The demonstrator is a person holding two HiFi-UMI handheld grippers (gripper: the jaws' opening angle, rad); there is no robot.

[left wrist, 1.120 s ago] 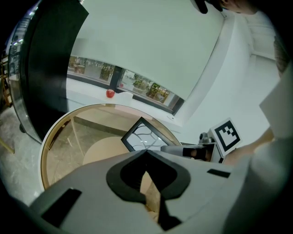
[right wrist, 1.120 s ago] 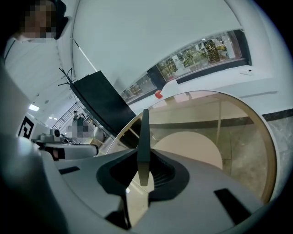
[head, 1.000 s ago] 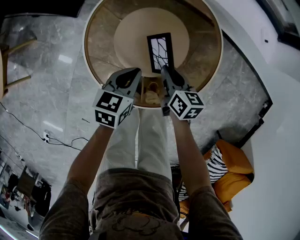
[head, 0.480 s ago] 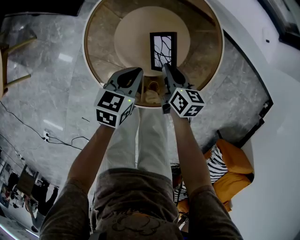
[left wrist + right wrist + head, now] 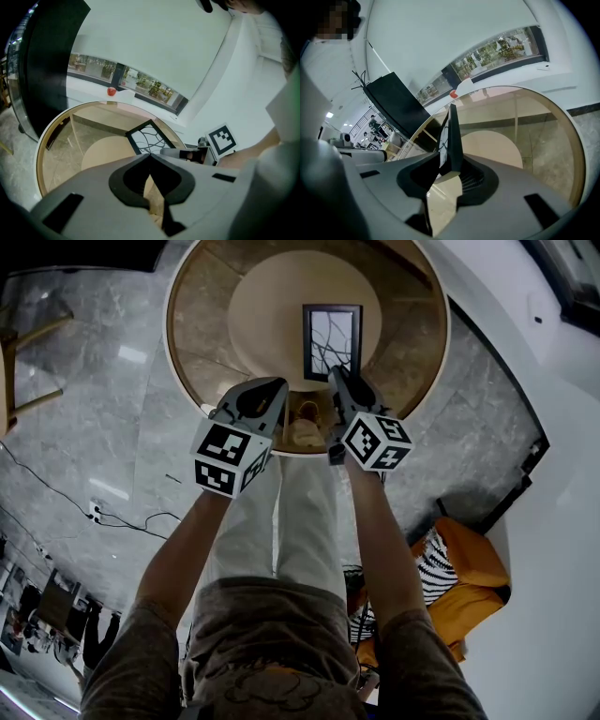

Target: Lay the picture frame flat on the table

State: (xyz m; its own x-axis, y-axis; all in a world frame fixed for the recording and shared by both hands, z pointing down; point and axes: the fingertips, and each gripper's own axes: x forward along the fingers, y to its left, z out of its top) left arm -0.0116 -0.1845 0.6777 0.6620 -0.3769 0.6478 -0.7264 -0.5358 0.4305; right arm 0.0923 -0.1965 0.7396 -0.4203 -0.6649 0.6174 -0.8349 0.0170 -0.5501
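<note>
Right claw (image 5: 338, 373), jaws just opened, is spread around the near edge of the black rectangular picture frame (image 5: 332, 339); left claw (image 5: 276, 383) is pressed together.

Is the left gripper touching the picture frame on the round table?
Apart. The head view shows a strip of bare table between the left gripper, jaws shut, and the left edge of the picture frame.

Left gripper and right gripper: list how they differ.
The left gripper has jaws together, empty; the right gripper has jaws apart, just been opening, with the picture frame edge-on between them. In the head view the right gripper lines up with the frame; the left gripper sits left of it. Each carries a marker cube.
</note>
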